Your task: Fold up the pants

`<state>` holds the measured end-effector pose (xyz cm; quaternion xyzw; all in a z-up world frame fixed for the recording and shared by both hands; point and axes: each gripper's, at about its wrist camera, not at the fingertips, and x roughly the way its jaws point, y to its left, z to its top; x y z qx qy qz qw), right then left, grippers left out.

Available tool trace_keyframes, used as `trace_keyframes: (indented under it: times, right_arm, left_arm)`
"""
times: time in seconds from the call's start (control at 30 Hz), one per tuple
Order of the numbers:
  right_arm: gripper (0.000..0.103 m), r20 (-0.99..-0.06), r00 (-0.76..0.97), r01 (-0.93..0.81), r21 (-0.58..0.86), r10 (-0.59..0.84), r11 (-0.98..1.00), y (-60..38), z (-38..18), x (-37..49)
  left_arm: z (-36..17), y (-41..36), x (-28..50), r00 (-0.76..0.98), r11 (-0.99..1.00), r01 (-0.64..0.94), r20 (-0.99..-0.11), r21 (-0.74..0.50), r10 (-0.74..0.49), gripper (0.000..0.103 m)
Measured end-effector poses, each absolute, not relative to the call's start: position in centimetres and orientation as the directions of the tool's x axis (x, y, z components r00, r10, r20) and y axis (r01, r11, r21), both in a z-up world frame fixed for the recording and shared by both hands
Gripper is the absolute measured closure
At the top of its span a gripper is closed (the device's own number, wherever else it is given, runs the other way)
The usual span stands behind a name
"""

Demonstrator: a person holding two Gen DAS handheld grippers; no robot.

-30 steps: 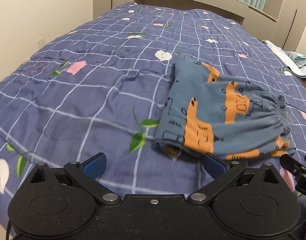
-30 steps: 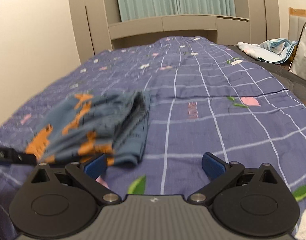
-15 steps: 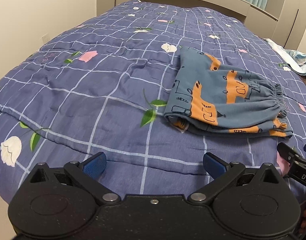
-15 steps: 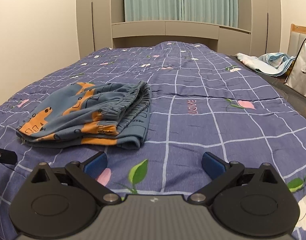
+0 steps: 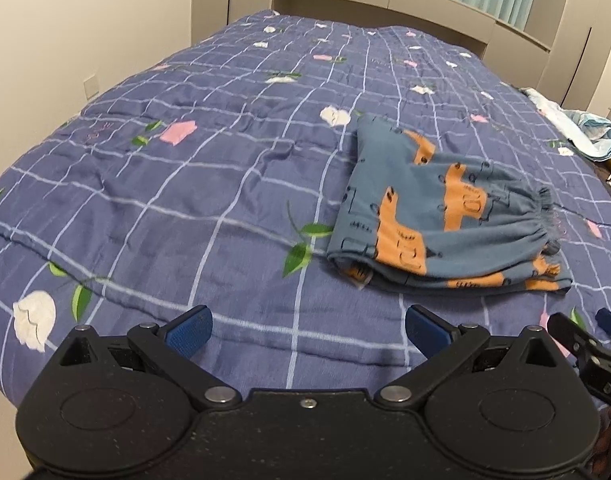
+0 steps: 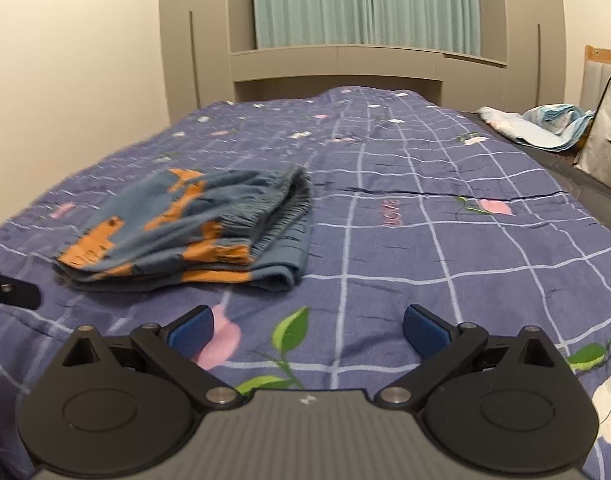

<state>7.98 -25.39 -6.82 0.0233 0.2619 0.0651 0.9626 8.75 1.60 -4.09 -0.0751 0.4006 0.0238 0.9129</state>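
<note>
Pants [image 5: 445, 216] lay folded in a compact stack on the purple checked quilt [image 5: 185, 184], gathered waistband turned toward the right side of the bed. Your left gripper [image 5: 307, 330] hung short of the stack's near edge, jaws spread wide and gripping nothing. Your right gripper [image 6: 307, 330] was likewise released and empty, apart from the stack, which sat ahead and to its left. Crumpled light-blue cloth [image 6: 545, 128] lay at the bed's far right edge, beside a white bag [image 6: 605, 144].
</note>
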Motion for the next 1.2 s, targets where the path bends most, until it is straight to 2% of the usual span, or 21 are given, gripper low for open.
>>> trace_keyframes:
  times: [0.2,0.33,0.63,0.83,1.07,1.2]
  right_arm:
    - [0.0,-0.432,0.872,-0.183,0.146,0.229,0.972,-25.4,-5.8,7.4]
    - [0.0,-0.42,0.866,-0.215,0.174,0.27,0.961,-25.2,-5.7,7.6]
    - [0.0,-0.443,0.842,-0.243,0.198,0.308,0.95,-24.9,-6.0,9.4]
    - [0.0,-0.446,0.822,-0.287,0.213,0.354,0.934,-25.6,-5.3,12.5]
    - [0.0,-0.449,0.778,-0.311,0.333,0.44,0.89,-27.1,-5.0,17.6]
    - [0.0,-0.464,0.761,-0.315,0.347,0.454,0.883,-27.4,-5.3,20.2]
  left_arm:
    - [-3.4,1.4,9.6,0.694,0.989,-0.084,-0.72,-0.121,-0.029,0.001]
    - [-3.2,1.5,10.7,0.698,0.99,-0.069,-0.715,-0.124,-0.041,0.001]
    - [-3.8,1.4,14.3,0.694,0.995,-0.021,-0.718,-0.1,-0.058,0.001]
    - [-4.0,1.6,17.1,0.705,0.992,0.015,-0.702,-0.126,-0.1,0.001]
    - [-5.4,1.8,19.4,0.685,0.986,0.043,-0.713,-0.161,-0.146,0.001]
    - [-5.9,1.7,19.9,0.687,0.979,0.071,-0.702,-0.191,-0.187,0.001]
